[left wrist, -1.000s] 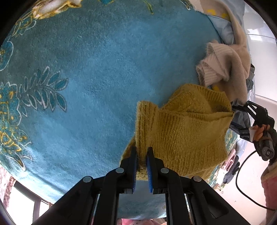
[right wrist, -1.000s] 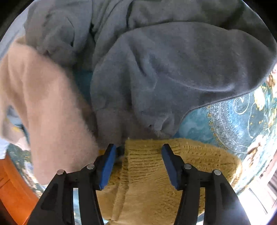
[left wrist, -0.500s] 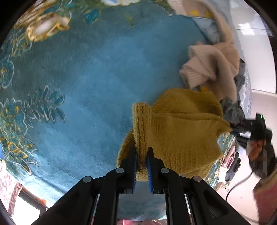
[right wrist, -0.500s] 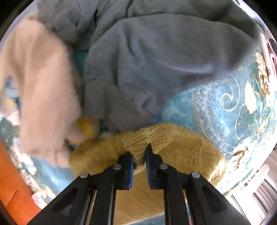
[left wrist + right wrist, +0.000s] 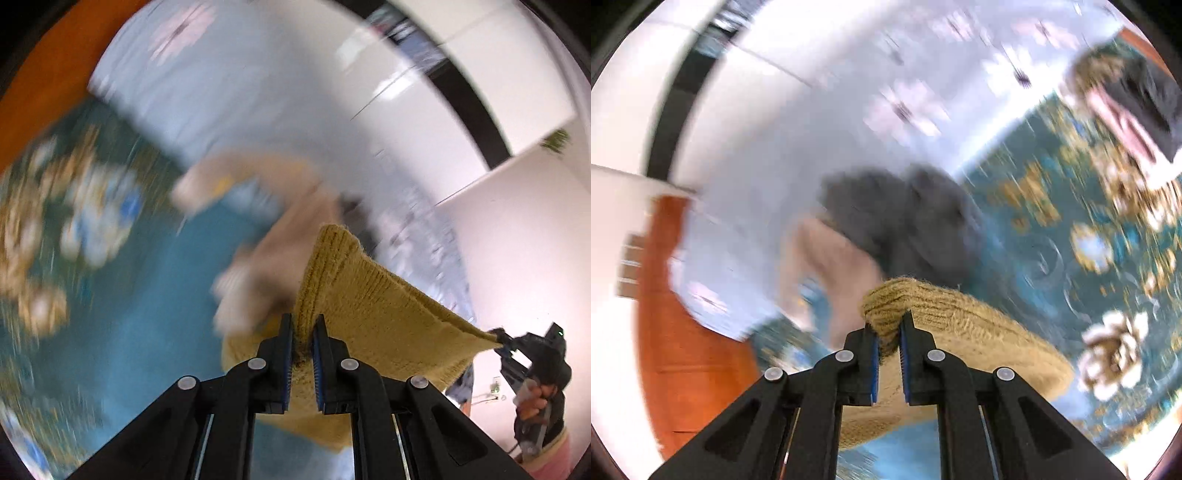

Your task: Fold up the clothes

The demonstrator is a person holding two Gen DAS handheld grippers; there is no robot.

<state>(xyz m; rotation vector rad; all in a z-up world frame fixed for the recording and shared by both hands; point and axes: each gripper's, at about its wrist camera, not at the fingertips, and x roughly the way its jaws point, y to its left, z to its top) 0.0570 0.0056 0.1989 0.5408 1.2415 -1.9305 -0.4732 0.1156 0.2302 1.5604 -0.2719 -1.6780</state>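
Above the teal patterned rug (image 5: 122, 332), the mustard knit sweater (image 5: 376, 314) hangs stretched between both grippers. The left gripper (image 5: 303, 328) has its jaws clamped on a bunched edge of the knit, and from there the fabric runs right as a taut sheet to a far corner pinched by the right gripper (image 5: 498, 338), held in a hand (image 5: 535, 400). In the right wrist view, the right gripper (image 5: 888, 325) is likewise closed on a rolled, ribbed edge of the sweater (image 5: 960, 332), whose lower part sags beneath. Just beyond lie a beige garment (image 5: 827, 258) and a grey garment (image 5: 905, 214), touching each other; the blur makes their outlines uncertain. To the left the rug's nearer stretch lies open. An orange wooden surface (image 5: 687, 332) borders the far-left side.
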